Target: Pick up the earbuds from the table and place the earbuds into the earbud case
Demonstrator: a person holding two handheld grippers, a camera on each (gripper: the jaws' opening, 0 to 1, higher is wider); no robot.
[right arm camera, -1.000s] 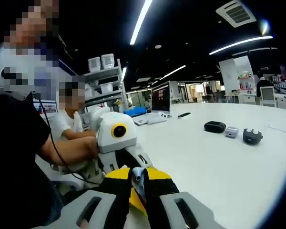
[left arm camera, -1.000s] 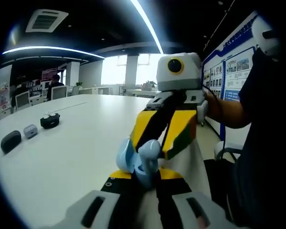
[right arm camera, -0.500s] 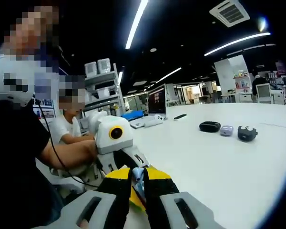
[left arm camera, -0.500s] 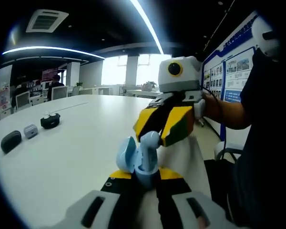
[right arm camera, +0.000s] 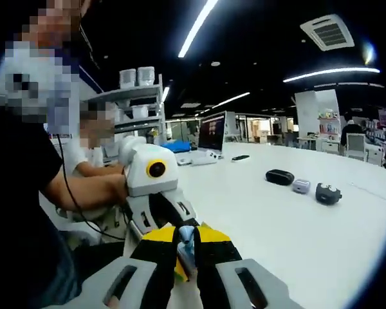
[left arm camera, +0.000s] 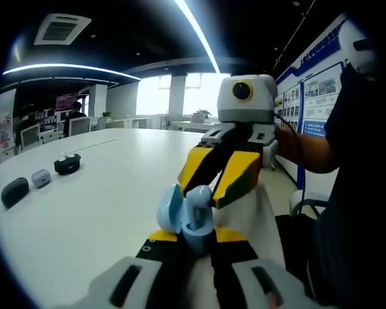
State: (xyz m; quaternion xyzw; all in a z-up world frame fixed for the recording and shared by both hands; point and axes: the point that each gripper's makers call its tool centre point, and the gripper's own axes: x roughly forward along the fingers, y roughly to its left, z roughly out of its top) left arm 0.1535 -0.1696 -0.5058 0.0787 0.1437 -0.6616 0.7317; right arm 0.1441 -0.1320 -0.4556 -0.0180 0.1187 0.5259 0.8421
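My left gripper point(left arm camera: 198, 239) is shut on a light blue earbud case point(left arm camera: 194, 233), held upright with its lid point(left arm camera: 169, 209) swung open to the left. My right gripper point(left arm camera: 201, 195) reaches in from the upper right, its yellow jaws shut on a light blue earbud point(left arm camera: 197, 193) right over the case's opening. I cannot tell whether the earbud's lower end touches the case. In the right gripper view, the right gripper point(right arm camera: 186, 243) pinches the same earbud point(right arm camera: 186, 235) between its jaws.
On the white table point(left arm camera: 96, 206), far to the left, lie a black case point(left arm camera: 14, 191), a small grey case point(left arm camera: 40, 177) and a black open case point(left arm camera: 67, 163). The same three cases point(right arm camera: 301, 186) show at right. A person's arm point(left arm camera: 309, 151) holds the right gripper.
The right gripper with the earbud rose a little above the case, then came back down onto its opening. The left gripper kept the case still.
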